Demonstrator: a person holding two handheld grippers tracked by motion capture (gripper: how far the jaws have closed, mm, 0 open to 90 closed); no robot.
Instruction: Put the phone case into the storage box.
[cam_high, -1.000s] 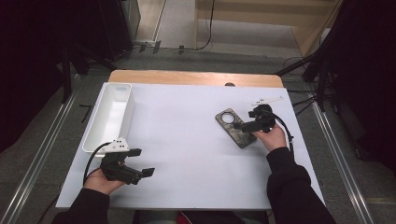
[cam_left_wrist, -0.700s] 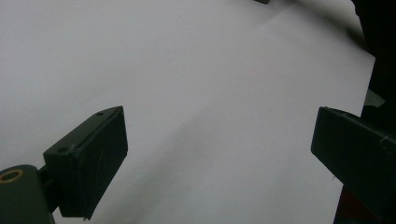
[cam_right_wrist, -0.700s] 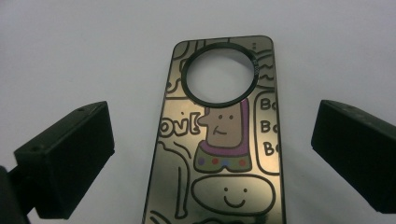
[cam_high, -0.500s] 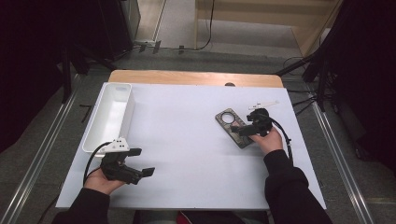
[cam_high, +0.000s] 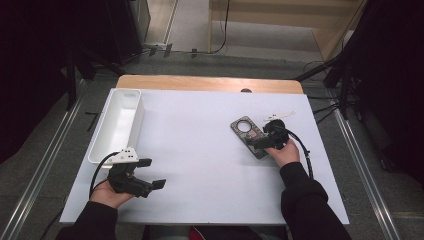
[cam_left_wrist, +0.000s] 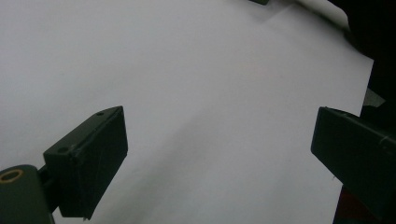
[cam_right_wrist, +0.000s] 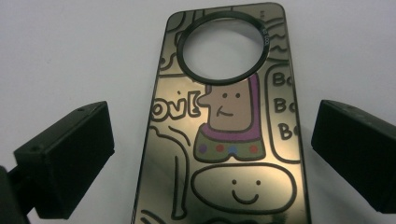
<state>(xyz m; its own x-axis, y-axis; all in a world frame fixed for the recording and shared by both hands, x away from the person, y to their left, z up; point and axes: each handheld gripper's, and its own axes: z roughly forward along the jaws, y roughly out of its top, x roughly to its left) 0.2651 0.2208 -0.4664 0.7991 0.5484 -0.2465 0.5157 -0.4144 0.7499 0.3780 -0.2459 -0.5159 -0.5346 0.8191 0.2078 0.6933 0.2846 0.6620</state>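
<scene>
The right gripper (cam_high: 260, 141) hangs over the near end of a flat phone case (cam_high: 248, 134) that lies face up on the white table (cam_high: 200, 150), toward the right side and a little far of centre. In the right gripper view its jaws stand wide apart, one on each long edge of the phone case (cam_right_wrist: 224, 126), clear of it and holding nothing; straddling the case like this reads as lining up to pinch it across its narrow width, the easiest grip on something so thin and flat. The case shows a round camera cut-out at its far end and cartoon drawings across its glossy surface. The left gripper (cam_high: 150, 177) rests low at the near left corner of the table, its jaws also spread wide and empty, with bare table between them in the left gripper view; it looks parked out of the way. A white tray (cam_high: 131, 95) sits along the far left, well apart from the case, and seems a likely place for it to go.
</scene>
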